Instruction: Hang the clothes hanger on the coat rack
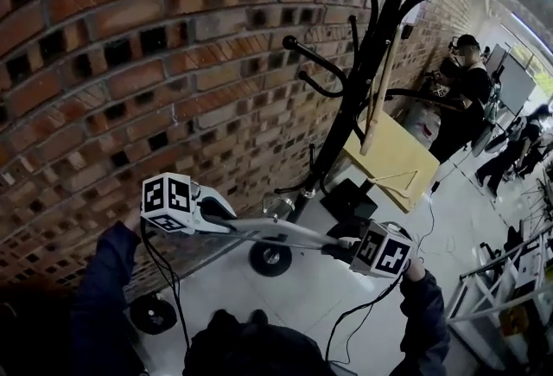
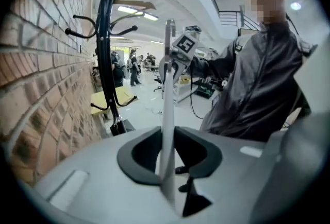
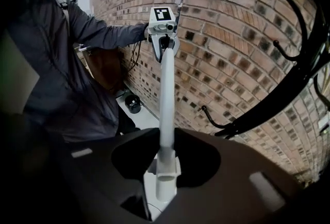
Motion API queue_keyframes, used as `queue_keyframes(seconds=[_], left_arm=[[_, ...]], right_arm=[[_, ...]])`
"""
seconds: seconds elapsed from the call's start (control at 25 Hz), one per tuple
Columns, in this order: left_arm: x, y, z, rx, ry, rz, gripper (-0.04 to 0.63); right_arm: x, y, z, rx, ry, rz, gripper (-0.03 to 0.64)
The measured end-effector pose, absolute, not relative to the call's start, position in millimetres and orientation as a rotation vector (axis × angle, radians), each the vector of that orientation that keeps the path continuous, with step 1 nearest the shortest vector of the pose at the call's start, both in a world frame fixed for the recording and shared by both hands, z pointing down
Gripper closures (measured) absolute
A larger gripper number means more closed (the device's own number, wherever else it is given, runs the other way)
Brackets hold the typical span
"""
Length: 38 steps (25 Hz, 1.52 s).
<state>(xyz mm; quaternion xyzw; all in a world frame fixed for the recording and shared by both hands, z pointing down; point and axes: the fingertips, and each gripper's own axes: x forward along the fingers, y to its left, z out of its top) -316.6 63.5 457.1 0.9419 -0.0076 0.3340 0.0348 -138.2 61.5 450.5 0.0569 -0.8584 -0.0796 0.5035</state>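
I hold a white clothes hanger level between both grippers, below the black coat rack. My left gripper is shut on one end of it, and the white bar runs up between its jaws. At the other end my right gripper is shut on the hanger. The left gripper view shows the right gripper at the far end and the rack by the wall. In the right gripper view the left gripper is at the far end and the rack's hooks curve at the right.
A brick wall stands right behind the rack. A pale wooden piece hangs from one hook. A yellow table sits behind the rack's base. Black castors rest on the floor. A person stands at the back right, by metal shelving.
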Motion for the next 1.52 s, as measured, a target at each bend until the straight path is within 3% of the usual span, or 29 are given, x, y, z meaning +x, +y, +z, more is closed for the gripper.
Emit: queue_keyframes(seconds=[0.6,1.52], left_arm=[[-333,11,336,2.928,0.168,1.196,0.509],[-205,-79,393,2.728,0.342,1.194,0.507]], right_arm=[[-157,37,331,0.304,-2.039,-0.045,0.515],[-32,-41,407,0.338,-2.083,0.286,0.509]])
